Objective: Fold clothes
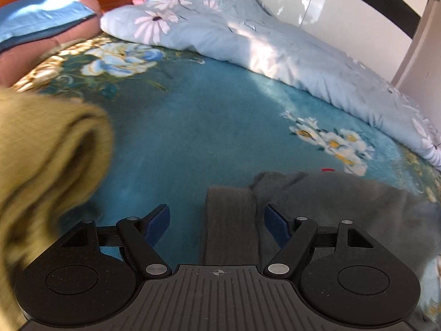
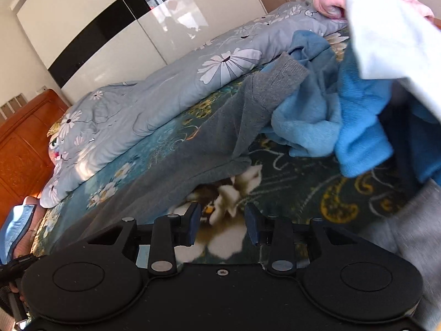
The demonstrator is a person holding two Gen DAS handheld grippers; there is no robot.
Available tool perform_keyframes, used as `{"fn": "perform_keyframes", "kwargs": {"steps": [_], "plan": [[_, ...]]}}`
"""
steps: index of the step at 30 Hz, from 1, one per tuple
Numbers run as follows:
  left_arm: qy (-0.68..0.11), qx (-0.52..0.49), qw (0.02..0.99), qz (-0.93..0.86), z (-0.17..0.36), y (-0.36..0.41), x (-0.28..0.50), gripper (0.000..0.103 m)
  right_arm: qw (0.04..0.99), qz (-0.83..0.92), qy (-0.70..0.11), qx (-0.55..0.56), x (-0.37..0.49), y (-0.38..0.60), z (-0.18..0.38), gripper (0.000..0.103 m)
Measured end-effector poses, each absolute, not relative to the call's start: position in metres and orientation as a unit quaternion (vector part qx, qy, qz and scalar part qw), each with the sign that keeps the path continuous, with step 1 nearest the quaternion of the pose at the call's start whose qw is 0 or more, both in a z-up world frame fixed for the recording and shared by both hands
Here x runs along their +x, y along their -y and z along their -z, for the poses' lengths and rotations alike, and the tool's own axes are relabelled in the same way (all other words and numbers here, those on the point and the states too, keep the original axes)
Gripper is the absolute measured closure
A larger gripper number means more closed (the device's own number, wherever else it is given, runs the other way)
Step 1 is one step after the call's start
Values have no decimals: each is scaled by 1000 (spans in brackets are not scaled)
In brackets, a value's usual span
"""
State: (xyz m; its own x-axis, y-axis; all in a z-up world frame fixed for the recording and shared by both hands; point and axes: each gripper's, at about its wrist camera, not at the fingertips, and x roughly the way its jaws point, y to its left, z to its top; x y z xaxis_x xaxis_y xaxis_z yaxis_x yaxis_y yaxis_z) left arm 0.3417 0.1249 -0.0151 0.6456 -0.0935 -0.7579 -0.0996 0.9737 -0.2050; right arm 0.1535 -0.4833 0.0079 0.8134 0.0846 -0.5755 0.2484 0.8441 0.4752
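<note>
1. Bottom centre of the left wrist view: the left gripper (image 1: 216,222) stands wide open with nothing pinched. A strip of the grey garment (image 1: 231,220) lies under the gap, touching neither pad.
2. Bottom centre of the right wrist view: the right gripper (image 2: 222,224) is partly open and empty, with only the floral bedspread (image 2: 303,182) showing between its blue fingers (image 2: 193,224). Both tools look free, probably so they can take a fresh hold.
3. At the left edge of the left view, an olive-green garment (image 1: 46,149) bulges close to the lens, blurred; what supports it is not visible.
4. Mid frame in the right view, the grey garment (image 2: 198,143) lies spread diagonally on the bedspread, its ribbed cuff (image 2: 286,74) towards the upper right, likely laid flat for folding.
5. To the right, a heap of blue clothes (image 2: 317,121) waits beside it, overhung by a white cloth (image 2: 386,33).
6. Farther off, the daisy-print quilt (image 1: 248,38) is bunched along the far side, leaving the bed's middle free to work on.
7. Beyond it stands a glossy wardrobe (image 2: 110,33).
</note>
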Motion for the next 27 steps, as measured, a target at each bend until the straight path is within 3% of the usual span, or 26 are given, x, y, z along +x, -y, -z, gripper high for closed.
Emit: {"fn": "perform_keyframes", "kwargs": {"steps": [4,7,11,15,22,26,27], "plan": [[-429,-105,897,25,28,-113,360,32,911,56,-298,278,173,488,-4,66],[-424,-125,897,25,30,-111,364,59,913,59,-294,277,177,490,-2,60],[-405,-122,906,8,24,-104,365,65,914,57,-297,272,180,495,1,58],[-373,-115,920,-37,13,-111,372,65,915,61,-292,272,181,499,1,58],[-398,-144,905,-37,15,-124,374,62,933,33,-239,265,178,500,-25,58],[-380,-148,913,-20,-7,-118,346,39,940,60,-216,257,179,507,-41,55],[-372,-152,915,-13,-14,-117,337,38,939,73,-215,259,182,512,-43,55]]}}
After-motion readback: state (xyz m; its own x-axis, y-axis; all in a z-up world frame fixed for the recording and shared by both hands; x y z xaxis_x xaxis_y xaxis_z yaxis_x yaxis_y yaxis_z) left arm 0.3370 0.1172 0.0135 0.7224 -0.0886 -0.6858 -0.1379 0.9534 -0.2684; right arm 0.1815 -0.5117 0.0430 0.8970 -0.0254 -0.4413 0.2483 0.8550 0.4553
